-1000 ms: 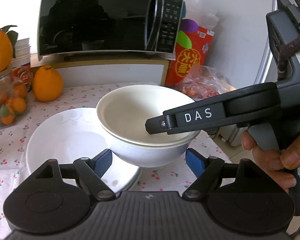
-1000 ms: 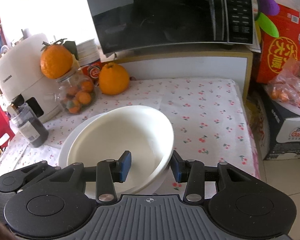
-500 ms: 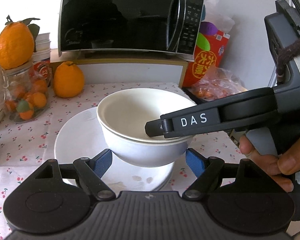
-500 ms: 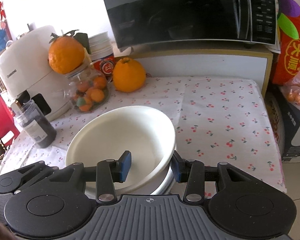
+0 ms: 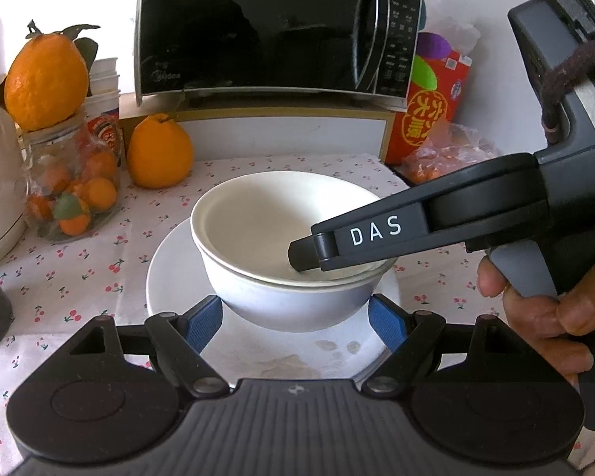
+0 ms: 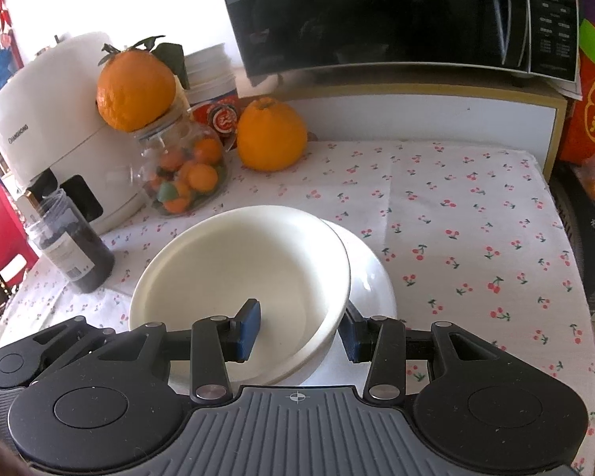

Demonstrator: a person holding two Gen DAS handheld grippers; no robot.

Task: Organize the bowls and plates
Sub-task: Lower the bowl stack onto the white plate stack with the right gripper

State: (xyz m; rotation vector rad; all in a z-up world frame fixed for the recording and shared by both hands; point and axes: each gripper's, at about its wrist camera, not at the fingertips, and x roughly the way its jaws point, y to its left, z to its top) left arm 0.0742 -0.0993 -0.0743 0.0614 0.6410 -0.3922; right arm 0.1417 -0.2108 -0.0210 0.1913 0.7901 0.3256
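A tablecloth (image 6: pixel 456 206) printed with small red cherries is spread over the surface, and a black microwave (image 5: pixel 273 27) is raised on a shelf at the back. A large orange (image 5: pixel 158 152) is set on the cloth, a second orange (image 5: pixel 45 79) is perched on a glass jar (image 5: pixel 73 190) of small fruit, and a white appliance (image 6: pixel 47 135) and a dark bottle (image 6: pixel 71 250) are placed at the left. A red box (image 5: pixel 432 111) is seen beside the microwave. Two nested white bowls (image 5: pixel 281 261) are carried above a white plate (image 5: pixel 170 277). The right gripper (image 6: pixel 297 327) is clamped on their rim, one pad inside, one outside. The left gripper (image 5: pixel 295 323) is spread wide, its blue pads (image 5: pixel 202 323) flanking the lower bowl's base; contact cannot be told. A hand (image 5: pixel 543 309) is wrapped round the right gripper's handle.
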